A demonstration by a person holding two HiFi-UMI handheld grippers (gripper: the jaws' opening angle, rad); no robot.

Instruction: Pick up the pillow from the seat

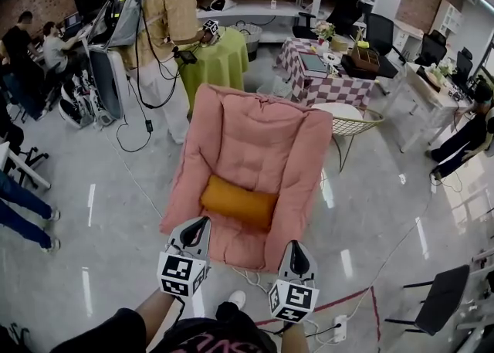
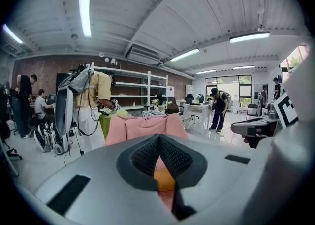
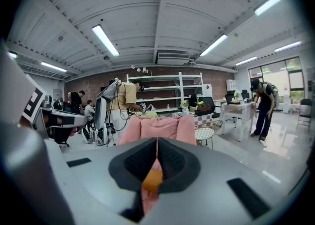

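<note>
An orange pillow (image 1: 238,201) lies across the seat of a pink padded armchair (image 1: 255,143) in the head view. My left gripper (image 1: 194,234) hovers just in front of the seat's front edge, left of centre, jaws shut and empty. At the chair's front right corner my right gripper (image 1: 296,259) is likewise shut on nothing. Both are short of the pillow and not touching it. In the left gripper view a sliver of the pillow (image 2: 164,179) shows past the closed jaws of the left gripper (image 2: 160,157). The right gripper view shows the pillow (image 3: 152,180) beyond the right gripper (image 3: 156,162).
A wire-frame chair (image 1: 353,123) stands right of the armchair, a checkered table (image 1: 324,81) and green round table (image 1: 220,62) behind it. A person (image 1: 166,42) with equipment stands at the back left. Cables and a power strip (image 1: 340,328) lie on the glossy floor near my feet.
</note>
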